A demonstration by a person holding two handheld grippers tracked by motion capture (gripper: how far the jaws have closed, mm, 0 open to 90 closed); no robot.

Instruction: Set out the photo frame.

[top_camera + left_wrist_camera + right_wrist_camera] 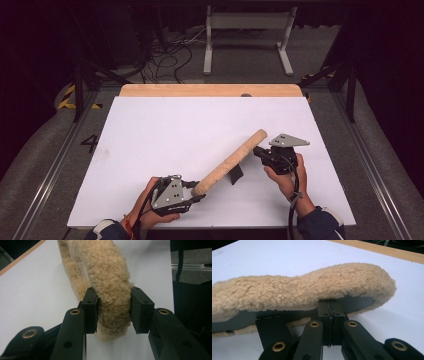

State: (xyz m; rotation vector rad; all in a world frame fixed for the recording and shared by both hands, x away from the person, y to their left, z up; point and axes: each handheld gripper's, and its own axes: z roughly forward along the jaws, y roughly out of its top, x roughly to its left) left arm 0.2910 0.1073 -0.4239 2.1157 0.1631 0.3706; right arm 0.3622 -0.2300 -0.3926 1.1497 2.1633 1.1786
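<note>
A long tan fleece pad [231, 162] is held above the white board [165, 125], slanting from front left to back right. My left gripper [197, 189] is shut on its near end, and the jaws squeeze the fleece [110, 277] from both sides in the left gripper view [113, 312]. My right gripper [257, 151] is by the far end. Its jaws are pressed together [329, 312] on the thin grey lining edge under the fleece [299, 290]. A black flap [235, 173] hangs from the pad's underside [270, 327].
The white board lies on a wooden table whose strip [210, 90] shows at the back. Beyond it, cables [170, 55] lie on the floor and a white metal frame [247, 25] stands there. Rails run along both sides.
</note>
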